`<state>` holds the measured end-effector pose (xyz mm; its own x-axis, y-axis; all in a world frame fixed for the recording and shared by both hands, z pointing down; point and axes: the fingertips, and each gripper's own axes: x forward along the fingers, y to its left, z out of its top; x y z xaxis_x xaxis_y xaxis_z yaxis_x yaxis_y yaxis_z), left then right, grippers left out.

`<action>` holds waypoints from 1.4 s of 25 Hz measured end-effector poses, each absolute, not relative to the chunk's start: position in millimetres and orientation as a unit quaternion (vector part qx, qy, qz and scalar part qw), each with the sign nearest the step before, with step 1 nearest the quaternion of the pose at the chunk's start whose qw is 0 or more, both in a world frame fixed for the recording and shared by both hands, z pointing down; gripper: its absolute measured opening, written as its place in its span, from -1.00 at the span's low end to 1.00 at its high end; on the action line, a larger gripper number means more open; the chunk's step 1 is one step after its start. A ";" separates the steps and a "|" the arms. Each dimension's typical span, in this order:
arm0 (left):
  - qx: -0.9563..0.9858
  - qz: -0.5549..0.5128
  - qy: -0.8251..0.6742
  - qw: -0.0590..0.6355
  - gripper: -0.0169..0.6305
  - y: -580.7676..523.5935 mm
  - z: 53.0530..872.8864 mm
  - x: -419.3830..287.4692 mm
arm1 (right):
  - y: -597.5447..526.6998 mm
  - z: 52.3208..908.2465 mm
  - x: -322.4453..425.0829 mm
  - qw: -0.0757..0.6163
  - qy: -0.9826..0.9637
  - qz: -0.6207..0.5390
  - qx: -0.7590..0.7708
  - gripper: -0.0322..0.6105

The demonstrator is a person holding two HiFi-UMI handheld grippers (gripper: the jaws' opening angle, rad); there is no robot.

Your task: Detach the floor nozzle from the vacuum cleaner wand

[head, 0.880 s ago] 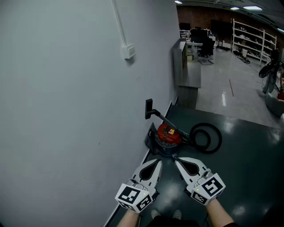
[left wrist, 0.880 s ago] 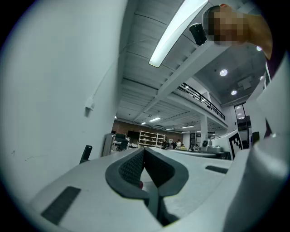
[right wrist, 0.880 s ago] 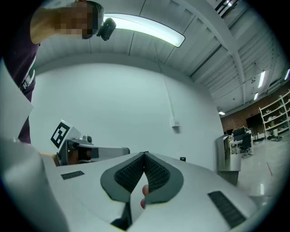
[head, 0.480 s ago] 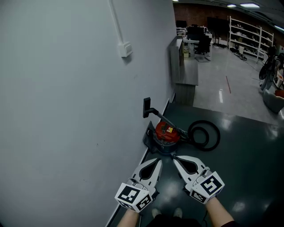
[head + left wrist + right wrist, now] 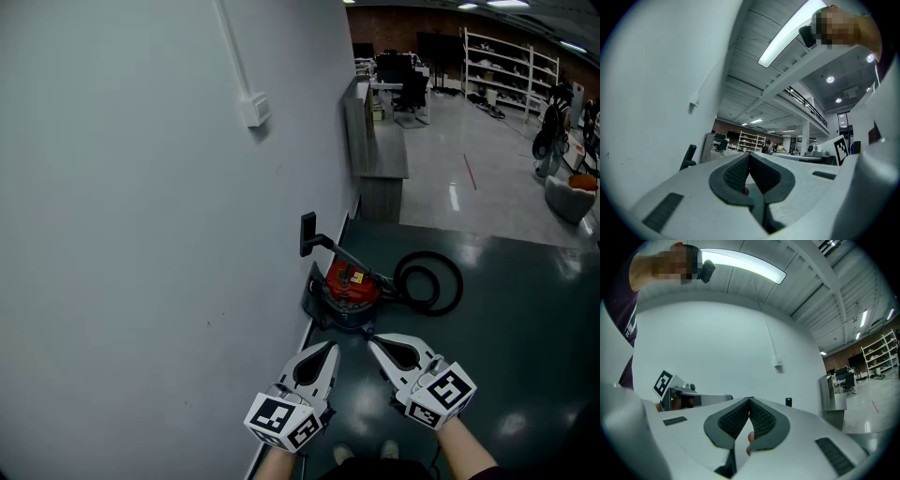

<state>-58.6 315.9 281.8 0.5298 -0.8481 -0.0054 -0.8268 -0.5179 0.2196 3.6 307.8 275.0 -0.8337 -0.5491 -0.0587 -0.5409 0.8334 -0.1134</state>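
A red canister vacuum [image 5: 352, 284] sits on the dark floor against the white wall. Its black wand [image 5: 349, 256] slants up to the black floor nozzle [image 5: 307, 233], which leans on the wall. A black hose [image 5: 430, 282] lies coiled to the right. My left gripper [image 5: 329, 348] and right gripper [image 5: 373, 340] hover side by side short of the canister, both shut with nothing held. In the left gripper view the jaws [image 5: 749, 155] meet and the nozzle [image 5: 687, 157] shows at the left. The right gripper view also shows closed pads [image 5: 750, 400] and the nozzle [image 5: 788, 402].
A white wall with a cable duct and box [image 5: 254, 110] fills the left. A grey counter [image 5: 375, 155] stands along the wall beyond the vacuum. Shelves [image 5: 502, 56] and desks stand far back. My shoes [image 5: 364, 454] are below the grippers.
The head view has shifted a little, so the room sits slightly further left. Both grippers stay shut in about the same place before the canister.
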 end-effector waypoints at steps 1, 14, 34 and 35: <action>0.870 -0.055 -0.480 0.097 -0.94 314.8 283.0 -62.6 | 305.8 276.0 0.5 0.046 0.955 -0.050 -0.288 -0.85; 0.873 -0.050 -0.466 0.138 -0.94 278.7 311.6 -80.2 | 268.0 297.9 0.3 0.044 0.940 -0.087 -0.326 -0.85; 0.856 -0.037 -0.493 0.149 -0.94 153.2 322.3 -37.4 | 136.6 321.4 48.2 0.044 0.943 -0.129 -0.305 -0.85; 0.855 -0.036 -0.495 0.150 -0.94 149.7 322.3 -35.9 | 132.4 321.9 50.1 0.045 0.942 -0.131 -0.304 -0.85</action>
<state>-35.9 149.7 322.3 0.5077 -0.8572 0.0861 -0.8356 -0.4655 0.2917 50.1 132.4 321.9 -0.8106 -0.5856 -0.0052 -0.5621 0.7804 -0.2738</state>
